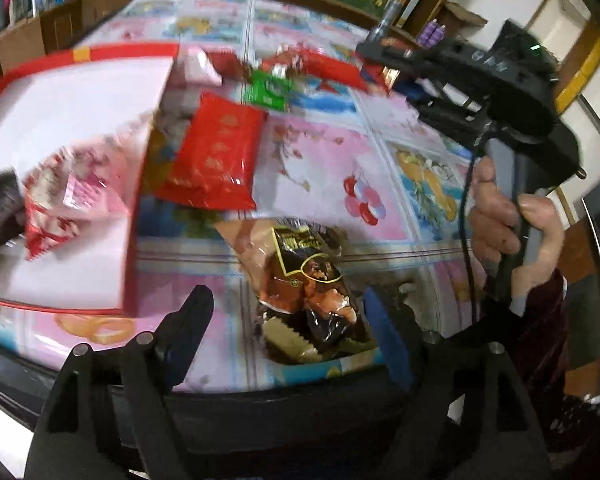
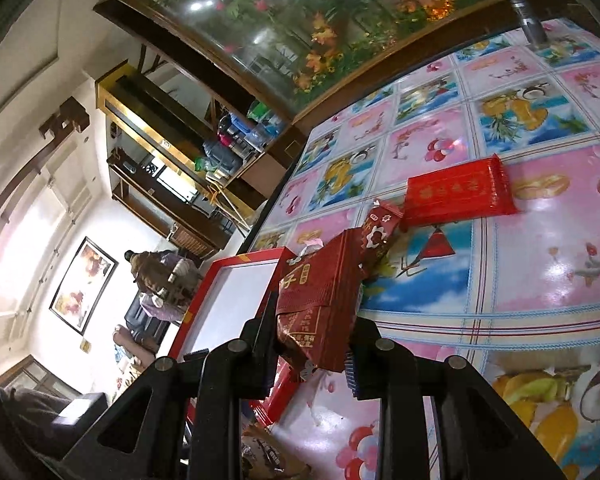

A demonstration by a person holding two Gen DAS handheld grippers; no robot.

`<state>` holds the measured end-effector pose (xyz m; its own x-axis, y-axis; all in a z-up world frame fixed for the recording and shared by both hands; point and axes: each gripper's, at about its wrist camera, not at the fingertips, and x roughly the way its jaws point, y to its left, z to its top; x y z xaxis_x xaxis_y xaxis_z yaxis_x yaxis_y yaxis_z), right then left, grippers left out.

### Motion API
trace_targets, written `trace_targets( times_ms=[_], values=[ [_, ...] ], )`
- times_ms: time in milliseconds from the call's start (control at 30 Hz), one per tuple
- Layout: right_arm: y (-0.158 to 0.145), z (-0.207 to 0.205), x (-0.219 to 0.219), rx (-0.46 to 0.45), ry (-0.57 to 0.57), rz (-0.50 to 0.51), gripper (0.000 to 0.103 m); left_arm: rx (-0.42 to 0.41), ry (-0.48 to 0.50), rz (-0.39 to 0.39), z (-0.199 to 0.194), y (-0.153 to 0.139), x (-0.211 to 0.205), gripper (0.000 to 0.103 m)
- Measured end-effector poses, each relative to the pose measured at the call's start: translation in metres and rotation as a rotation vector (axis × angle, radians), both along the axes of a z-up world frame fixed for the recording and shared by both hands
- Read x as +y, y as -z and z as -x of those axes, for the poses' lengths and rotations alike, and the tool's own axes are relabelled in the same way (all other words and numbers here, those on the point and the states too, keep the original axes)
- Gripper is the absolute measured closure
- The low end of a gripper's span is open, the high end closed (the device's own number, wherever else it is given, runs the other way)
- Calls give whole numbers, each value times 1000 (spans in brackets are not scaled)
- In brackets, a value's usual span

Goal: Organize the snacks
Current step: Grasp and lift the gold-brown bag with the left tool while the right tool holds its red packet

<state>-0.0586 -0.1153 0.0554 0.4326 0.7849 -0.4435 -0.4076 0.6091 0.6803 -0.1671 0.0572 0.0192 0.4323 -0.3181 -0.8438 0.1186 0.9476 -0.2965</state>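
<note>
While the sorting is partly done, stock stands as follows.

Box (image 1: pixel 72 120): red rim, white floor, at 10 o'clock in the left view. Holds two packs, a pink-and-white pack (image 1: pixel 60 204) and a dark pack (image 1: pixel 0 208) at its 9 o'clock edge. Most of the floor is bare.

Desk (image 1: pixel 320 168), loose stock:
- red pack (image 1: pixel 216 156), leaning on the box wall, just outside it;
- brown pack (image 1: pixel 308 288), at 6 o'clock, near the desk edge;
- green pack (image 1: pixel 268 92) and further red wrappers at 12 o'clock, blurred, count uncertain;
- flat red pack (image 2: pixel 456 196), at 2 o'clock in the right view, clear of the box.

Left tongs (image 1: pixel 288 320): wide, nothing gripped. The brown pack lies between the two fingers; the pads do not press on it.

Right tongs (image 2: pixel 312 344): narrow, clamped on a dark red pack (image 2: pixel 320 304), held above the desk beside the box corner at 9 o'clock in that view. The right hand (image 1: pixel 512 220) shows on its grip in the left view.

Status, as judged: two packs filed, one in transit, at least four still out. Remaining: set the dark red pack in the box, take up the brown pack, then clear the leaning red pack and the far cluster.
</note>
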Motion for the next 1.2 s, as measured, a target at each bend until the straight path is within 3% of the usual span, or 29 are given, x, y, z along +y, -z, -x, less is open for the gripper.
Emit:
trace_targets(
  times_ms=[100,167,233,333,467,733,867,967,1100,1200],
  values=[
    [-4,4,5,-30,-4,28,75,-39,-4,-30,-4,0,-6,26],
    [-4,5,5,-33,-5,32,75,-67,13,-29,-5,-1,-10,48],
    [-2,5,5,-28,-1,40,75,-67,43,-58,-7,3,-16,54],
    [-2,5,6,-22,3,43,75,-98,77,-101,-4,2,-22,59],
    [-1,5,6,-24,6,53,75,-120,80,-101,-1,-1,-19,65],
    [-1,7,11,-36,7,78,75,-196,165,-176,9,-2,-41,67],
    [1,6,14,-31,13,97,75,-217,164,-112,10,-10,-34,69],
    [1,7,14,-33,17,97,75,-221,146,-106,9,-13,-28,69],
    [3,7,17,-34,18,118,75,-199,172,-131,10,-1,-37,69],
    [4,7,17,-36,24,126,75,-246,202,-167,16,-4,-45,69]
  ],
)
